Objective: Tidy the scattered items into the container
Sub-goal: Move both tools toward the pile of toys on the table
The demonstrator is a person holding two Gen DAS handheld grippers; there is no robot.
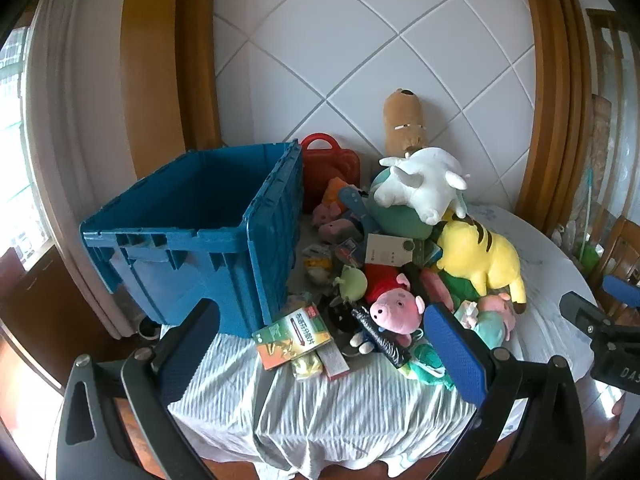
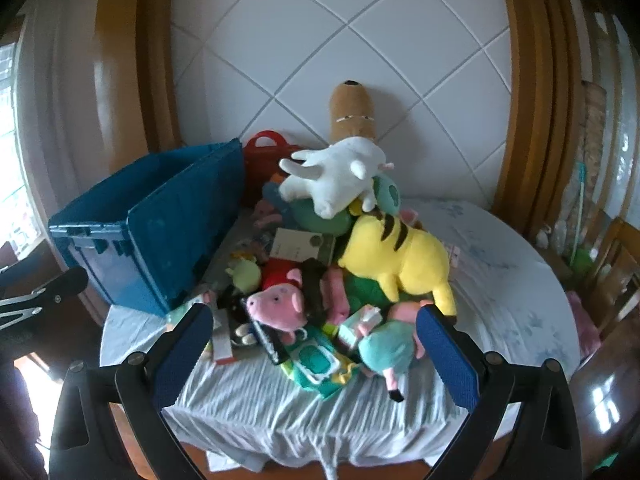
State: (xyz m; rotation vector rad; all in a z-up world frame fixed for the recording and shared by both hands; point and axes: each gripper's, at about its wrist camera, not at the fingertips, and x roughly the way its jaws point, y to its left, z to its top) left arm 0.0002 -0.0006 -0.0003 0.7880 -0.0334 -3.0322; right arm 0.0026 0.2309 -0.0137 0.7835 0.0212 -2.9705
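A blue plastic crate (image 1: 200, 216) stands open on the table's left; it also shows in the right wrist view (image 2: 160, 232). Beside it lies a pile of toys and boxes: a yellow striped plush (image 1: 480, 256) (image 2: 400, 256), a white plush (image 1: 424, 180) (image 2: 340, 176), a pink pig plush (image 1: 394, 310) (image 2: 276, 306), a green-orange box (image 1: 294, 336) and a teal pig plush (image 2: 390, 350). My left gripper (image 1: 320, 356) is open and empty, above the near table edge before the box. My right gripper (image 2: 314, 354) is open and empty, before the pile.
A tall brown plush (image 1: 404, 120) leans on the tiled wall behind the pile. A red case (image 1: 332, 164) stands behind the crate. The round table (image 1: 340, 400) has a pale striped cloth. Wooden chairs (image 2: 616, 268) stand at the right. A curtain (image 1: 60, 120) hangs at the left.
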